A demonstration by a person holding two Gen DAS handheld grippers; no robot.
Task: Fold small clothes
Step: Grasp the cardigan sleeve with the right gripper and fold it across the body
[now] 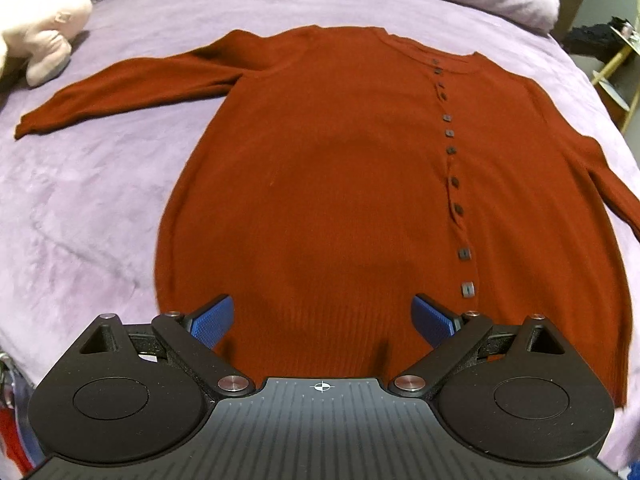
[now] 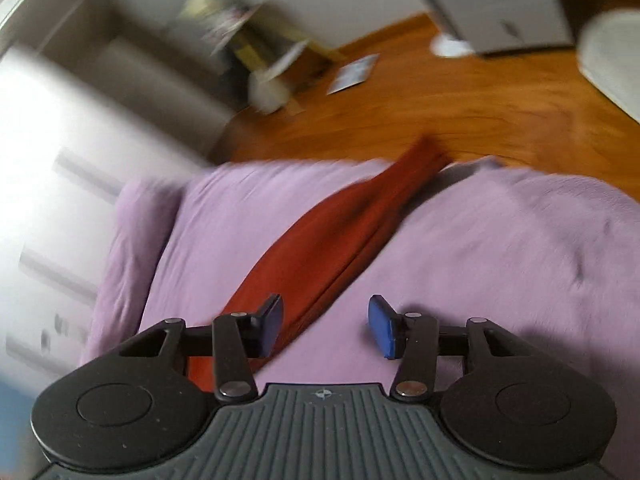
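Knit like this is soft and floppy, so I'd guess the cardigan (image 1: 320,184) is light but drapes and stretches if you lift it by one spot. Pinch it at edges: hem corners, a cuff, a shoulder seam, not mid-panel.

It's rust red, ribbed, with a row of small dark buttons (image 1: 452,152) running down the front, lying flat and buttoned on the purple bed (image 1: 80,200), sleeves spread out sideways.

Your left claw (image 1: 322,320) is wide open with nothing in it, hovering right over the hem, body stretching away ahead of it.

Your right claw (image 2: 325,324) is roughly half open, empty, with the right sleeve (image 2: 332,232) running ahead past its left pad (image 2: 272,320) toward the bed edge. That view's blurry, so I can't tell whether the pad is touching it.
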